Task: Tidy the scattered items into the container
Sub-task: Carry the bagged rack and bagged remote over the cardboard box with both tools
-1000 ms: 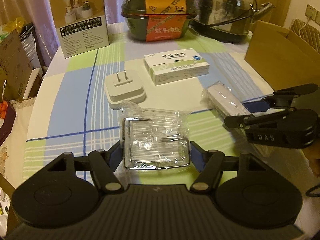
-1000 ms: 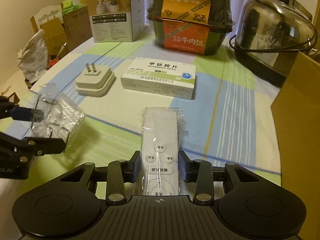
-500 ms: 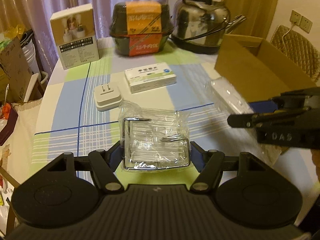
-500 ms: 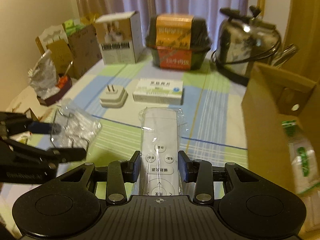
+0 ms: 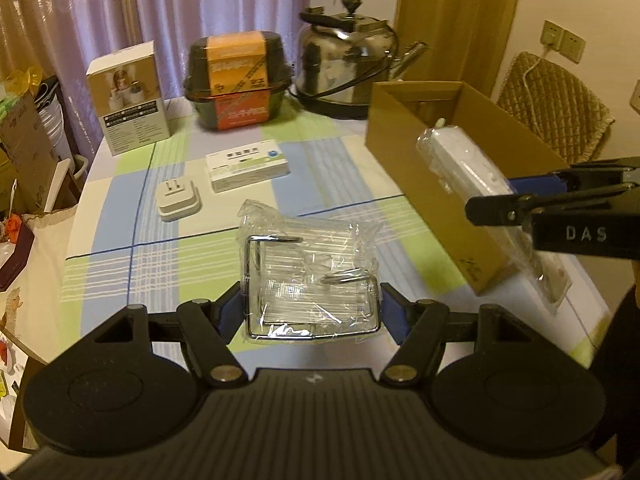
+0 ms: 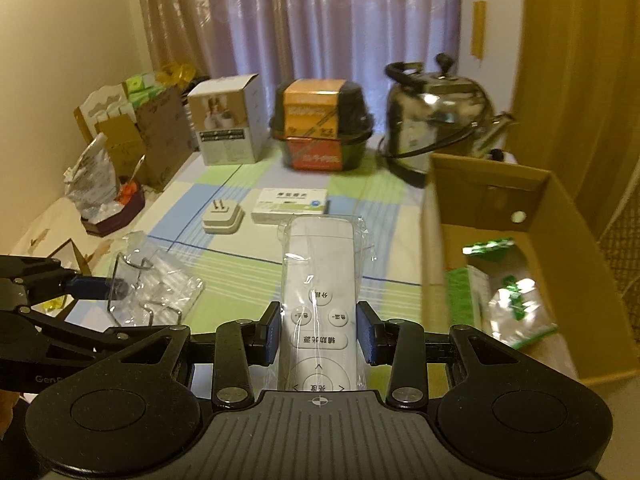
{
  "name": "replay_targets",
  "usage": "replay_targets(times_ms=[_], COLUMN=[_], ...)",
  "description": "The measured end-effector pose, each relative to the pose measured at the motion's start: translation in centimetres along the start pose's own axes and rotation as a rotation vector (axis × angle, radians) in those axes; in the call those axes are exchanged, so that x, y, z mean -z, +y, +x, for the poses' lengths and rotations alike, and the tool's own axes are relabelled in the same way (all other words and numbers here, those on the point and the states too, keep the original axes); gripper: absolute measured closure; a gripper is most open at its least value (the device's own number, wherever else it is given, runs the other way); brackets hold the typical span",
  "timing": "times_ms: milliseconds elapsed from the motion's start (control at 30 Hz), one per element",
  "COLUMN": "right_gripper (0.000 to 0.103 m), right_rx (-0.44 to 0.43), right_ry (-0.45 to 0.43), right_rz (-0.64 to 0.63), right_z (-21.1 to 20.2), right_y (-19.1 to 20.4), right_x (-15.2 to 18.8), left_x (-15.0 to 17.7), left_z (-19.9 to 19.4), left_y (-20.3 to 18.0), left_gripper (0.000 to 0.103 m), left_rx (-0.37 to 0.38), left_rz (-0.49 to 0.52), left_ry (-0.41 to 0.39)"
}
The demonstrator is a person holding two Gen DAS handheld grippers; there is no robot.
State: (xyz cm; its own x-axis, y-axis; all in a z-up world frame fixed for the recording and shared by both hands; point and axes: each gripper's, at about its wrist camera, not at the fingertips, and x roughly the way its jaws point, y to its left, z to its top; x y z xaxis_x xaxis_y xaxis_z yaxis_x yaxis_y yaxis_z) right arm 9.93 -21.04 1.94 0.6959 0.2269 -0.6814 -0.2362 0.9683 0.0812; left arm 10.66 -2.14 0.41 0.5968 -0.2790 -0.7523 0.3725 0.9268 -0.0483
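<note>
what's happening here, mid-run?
A person is tidying table items into the cardboard box, one tool per hand. The left tool is shut on a bagged wire rack, held above the table. The right tool is shut on a bagged remote, lifted beside the box. Green-printed packets already lie in the box. A plug adapter and a medicine box are on the tablecloth.
</note>
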Motion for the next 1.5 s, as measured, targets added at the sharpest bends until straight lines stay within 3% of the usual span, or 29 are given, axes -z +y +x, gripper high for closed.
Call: replay_targets(times_ms=[567,1500], right_gripper=[0.062,0.062], right_rx=[0.049,0.126], right_ry=[-0.026,-0.039], right_rz=[0.073,0.14], right_z=[-5.9,-7.9], right_y=[-4.2,-8.9], right_x=[2.6,3.4], left_x=[-0.1,-2.0], left_z=[-2.6,-1.6], left_y=[-5.3,-9.9], left_gripper=[0.038,0.038], left_rx=[0.051,0.098], left_rz=[0.001,0.046], left_ry=[0.001,0.006])
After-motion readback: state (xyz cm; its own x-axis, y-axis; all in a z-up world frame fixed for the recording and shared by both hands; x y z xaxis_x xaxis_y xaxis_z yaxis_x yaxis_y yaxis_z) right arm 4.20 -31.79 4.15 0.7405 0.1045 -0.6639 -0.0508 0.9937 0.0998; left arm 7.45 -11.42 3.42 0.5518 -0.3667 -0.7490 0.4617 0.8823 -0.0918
